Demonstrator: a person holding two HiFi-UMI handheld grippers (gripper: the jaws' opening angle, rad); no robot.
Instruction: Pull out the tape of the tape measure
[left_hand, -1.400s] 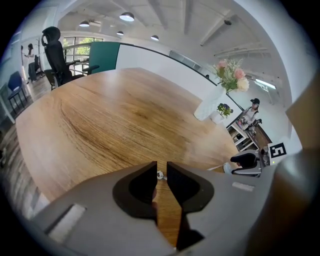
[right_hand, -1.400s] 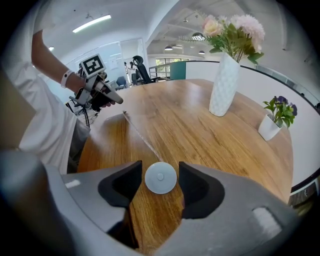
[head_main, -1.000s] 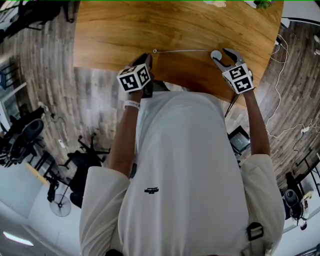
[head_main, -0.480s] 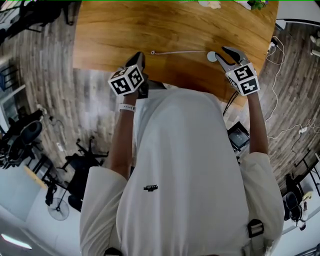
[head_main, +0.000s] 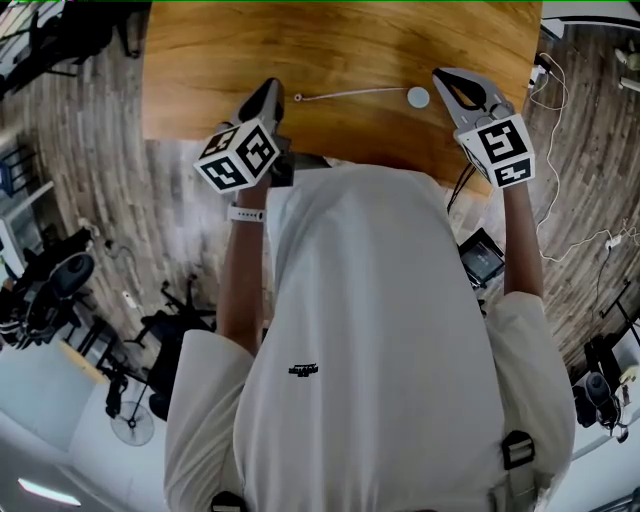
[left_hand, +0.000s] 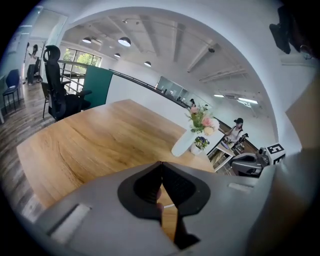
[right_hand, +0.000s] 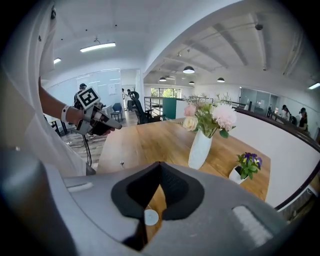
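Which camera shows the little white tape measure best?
The head view: the round white tape measure lies on the table with its tape pulled out sideways, nothing covering it. The right gripper view shows only the case through the gap in its jaws. The left gripper view shows maybe a sliver of tape.

Bright even indoor light; ceiling lamps (left_hand: 124, 41) lit; strong fisheye bending at edges; near foreground soft

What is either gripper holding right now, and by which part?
Nothing. Left gripper and right gripper are both shut empty; the tape measure lies on the table with its tape out, touching neither.
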